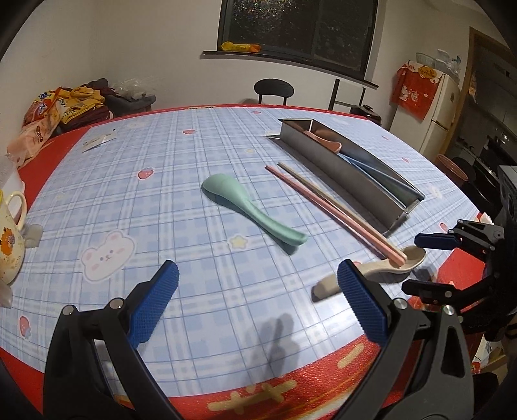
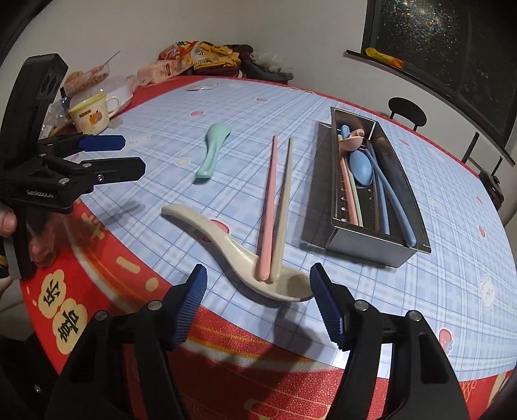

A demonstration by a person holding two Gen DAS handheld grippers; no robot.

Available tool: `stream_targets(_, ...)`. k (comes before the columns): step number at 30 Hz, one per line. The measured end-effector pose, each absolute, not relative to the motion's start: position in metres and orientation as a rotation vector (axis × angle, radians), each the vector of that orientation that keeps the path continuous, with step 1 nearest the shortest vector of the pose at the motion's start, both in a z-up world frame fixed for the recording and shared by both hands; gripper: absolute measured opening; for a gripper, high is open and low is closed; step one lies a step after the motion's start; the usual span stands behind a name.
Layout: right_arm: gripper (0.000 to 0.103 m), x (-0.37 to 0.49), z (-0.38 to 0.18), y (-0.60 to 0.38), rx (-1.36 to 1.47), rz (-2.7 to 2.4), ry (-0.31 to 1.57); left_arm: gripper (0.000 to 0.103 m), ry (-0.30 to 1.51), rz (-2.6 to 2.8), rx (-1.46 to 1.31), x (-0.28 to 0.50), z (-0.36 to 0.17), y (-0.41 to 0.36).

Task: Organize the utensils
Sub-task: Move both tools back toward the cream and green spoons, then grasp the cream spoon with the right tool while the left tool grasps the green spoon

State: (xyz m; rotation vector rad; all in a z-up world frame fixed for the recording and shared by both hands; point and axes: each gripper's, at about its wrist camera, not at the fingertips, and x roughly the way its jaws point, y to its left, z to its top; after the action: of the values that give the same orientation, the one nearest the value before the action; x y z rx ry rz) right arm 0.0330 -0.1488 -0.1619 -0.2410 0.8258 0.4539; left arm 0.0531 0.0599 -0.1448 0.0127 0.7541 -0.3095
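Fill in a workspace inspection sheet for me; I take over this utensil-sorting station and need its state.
Surface: table under a blue plaid cloth with a red border.
Job's things: metal tray holds several utensils; green spoon, pink chopstick and beige chopstick lie outside, chopstick ends resting in the beige spoon.
Clutter: mug, snack bags.
Grippers: left gripper open, empty; right gripper open, empty, near the beige spoon.
Cables: nothing seen.
Surroundings: window, chair, fridge.
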Motion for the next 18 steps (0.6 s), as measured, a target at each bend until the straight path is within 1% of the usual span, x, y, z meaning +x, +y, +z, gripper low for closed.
stream_targets(8,0.058,0.03,-0.166,-0.143,-0.244,0.51,0.902,0.097,0.759,-0.317,-0.003,0.054,-0.146,0.063)
stream_targets(12,0.051,0.028,-0.167,-0.143,-0.177,0.564,0.952,0.097,0.765,-0.324,-0.01,0.054,-0.147,0.064)
stream_targets(15,0.05,0.03,-0.165,-0.144,-0.093,0.618,0.971,0.097,0.763,-0.327,-0.01,0.054,-0.147,0.063)
stream_targets(18,0.05,0.035,-0.158,-0.155,-0.003,0.598,0.948,0.097,0.765,-0.33,-0.012,0.054,-0.147,0.063)
